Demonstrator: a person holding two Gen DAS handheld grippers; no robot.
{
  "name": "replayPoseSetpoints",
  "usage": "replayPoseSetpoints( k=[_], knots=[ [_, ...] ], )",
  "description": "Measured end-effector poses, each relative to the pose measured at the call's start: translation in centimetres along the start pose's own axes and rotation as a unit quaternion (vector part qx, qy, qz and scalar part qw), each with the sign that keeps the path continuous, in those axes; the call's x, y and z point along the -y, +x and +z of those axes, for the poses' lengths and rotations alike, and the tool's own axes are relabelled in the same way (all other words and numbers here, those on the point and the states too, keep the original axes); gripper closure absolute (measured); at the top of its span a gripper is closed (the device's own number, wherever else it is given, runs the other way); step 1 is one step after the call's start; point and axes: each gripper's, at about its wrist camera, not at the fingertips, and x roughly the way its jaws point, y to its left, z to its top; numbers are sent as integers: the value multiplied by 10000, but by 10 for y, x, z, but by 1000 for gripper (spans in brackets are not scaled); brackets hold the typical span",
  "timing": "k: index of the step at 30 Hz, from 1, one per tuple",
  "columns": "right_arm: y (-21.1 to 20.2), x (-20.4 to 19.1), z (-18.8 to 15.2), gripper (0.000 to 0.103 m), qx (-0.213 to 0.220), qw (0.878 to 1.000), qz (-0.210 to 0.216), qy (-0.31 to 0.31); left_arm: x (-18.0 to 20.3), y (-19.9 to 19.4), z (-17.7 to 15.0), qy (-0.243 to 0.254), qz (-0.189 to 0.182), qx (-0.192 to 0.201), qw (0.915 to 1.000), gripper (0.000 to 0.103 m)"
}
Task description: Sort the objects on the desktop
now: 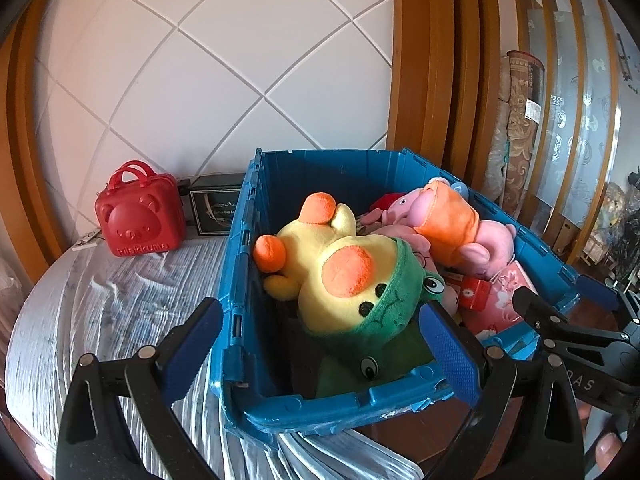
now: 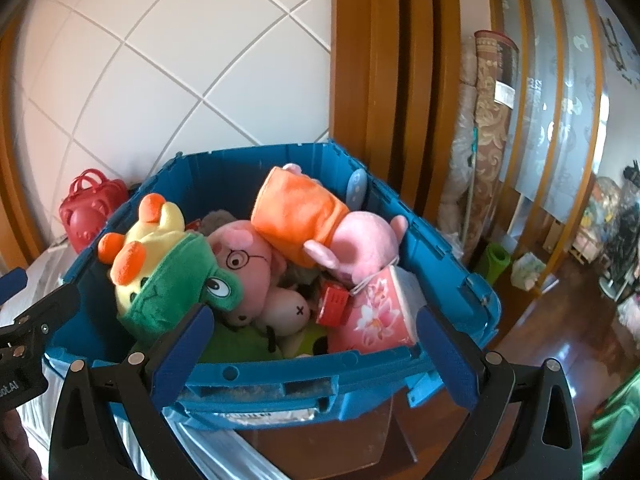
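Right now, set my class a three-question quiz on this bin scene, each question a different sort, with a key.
1. True or false: both claws, left and right, are open.
2. What wears the green hood? A) pig B) yellow duck C) case
3. Fill in: the red case sits ___ the blue bin.

Key: 1 true; 2 B; 3 outside.

Glossy plastic bin [image 2: 280,380] holds fuzzy cloth toys [image 2: 168,264].
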Motion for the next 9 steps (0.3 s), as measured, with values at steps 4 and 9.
replayPoseSetpoints(
  k=[4, 9],
  knots=[
    [-1, 0, 0, 0, 7, 10000, 4, 14, 1, -1, -1, 29, 31, 19, 10000, 3],
    [-2, 2, -1, 0, 5, 10000, 14, 42, 2, -4, -4, 89, -2, 40, 10000, 3]
  ],
)
